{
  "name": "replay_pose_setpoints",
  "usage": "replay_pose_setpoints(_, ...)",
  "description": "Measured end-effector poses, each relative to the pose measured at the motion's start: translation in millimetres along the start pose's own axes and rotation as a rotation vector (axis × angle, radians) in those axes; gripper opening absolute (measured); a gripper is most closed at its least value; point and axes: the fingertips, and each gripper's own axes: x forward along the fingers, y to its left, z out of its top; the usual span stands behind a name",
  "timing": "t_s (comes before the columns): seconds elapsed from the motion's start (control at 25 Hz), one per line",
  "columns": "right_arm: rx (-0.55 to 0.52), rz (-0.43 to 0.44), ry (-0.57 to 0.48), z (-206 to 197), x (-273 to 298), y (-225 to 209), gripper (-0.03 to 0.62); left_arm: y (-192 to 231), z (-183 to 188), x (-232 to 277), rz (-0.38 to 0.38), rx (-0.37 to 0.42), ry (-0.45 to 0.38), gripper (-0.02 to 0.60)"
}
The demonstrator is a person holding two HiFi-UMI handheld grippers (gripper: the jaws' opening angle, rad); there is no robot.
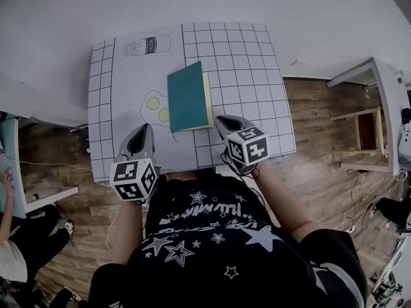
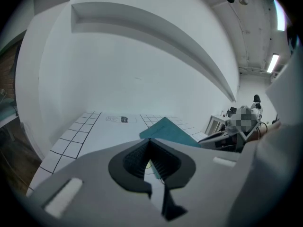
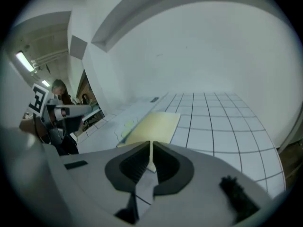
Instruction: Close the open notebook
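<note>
The notebook (image 1: 188, 97) lies on the gridded mat (image 1: 244, 50) with its teal cover up and cream pages showing along its right side. Whether the cover rests fully flat I cannot tell. My left gripper (image 1: 142, 135) hovers near the mat's front edge, left of the notebook's near corner, shut and empty. My right gripper (image 1: 225, 122) sits just right of that near edge, also shut with nothing in it. The left gripper view has the teal notebook (image 2: 170, 131) beyond the closed left gripper (image 2: 150, 141). In the right gripper view the cream side of the notebook (image 3: 154, 124) lies ahead of the right gripper (image 3: 151, 143).
The mat carries a printed bottle outline (image 1: 148, 45) and a fried-egg drawing (image 1: 157, 108) left of the notebook. A white desk (image 1: 379, 108) stands to the right over the wooden floor. A seated person (image 1: 9, 236) is at the far left.
</note>
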Motion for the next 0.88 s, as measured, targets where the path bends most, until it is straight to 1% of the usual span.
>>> replay_pose_setpoints(0.12,-0.040,0.038,-0.134,38.6,-9.6,3.8,0.028,-4.1,1.2,1.1,0.022,-0.016,-0.015,0.009)
replay_pose_setpoints(0.2,-0.057,0.073,-0.169,52.3,-8.4,9.9,0.028,-5.9,1.6,0.5,0.037,-0.023,-0.022,0.009)
replay_pose_setpoints(0.24,-0.068,0.093,-0.162,53.6,-5.1,13.4,0.028,-6.4,1.6,-0.2,0.045,-0.027,-0.025,0.009)
replay_pose_setpoints(0.32,-0.103,0.128,-0.101,44.9,6.2,19.0,0.028,-6.1,0.9,-2.3,0.064,-0.035,-0.029,0.009)
replay_pose_setpoints(0.4,-0.123,0.143,-0.019,28.3,18.3,19.0,0.028,-4.7,-1.0,-4.3,0.086,-0.045,-0.029,0.009)
replay_pose_setpoints(0.52,-0.105,0.136,0.077,5.2,32.1,10.7,0.028,-2.2,-3.8,-6.9,0.112,-0.056,-0.026,0.009)
replay_pose_setpoints(0.68,-0.093,0.123,0.147,-11.2,44.3,3.1,0.028,1.9,-4.7,-11.1,0.135,-0.068,-0.028,0.009)
replay_pose_setpoints(0.88,-0.080,0.082,0.198,-21.4,54.2,-2.4,0.028,5.7,-11.3,-12.5,0.117,-0.072,-0.004,0.009)
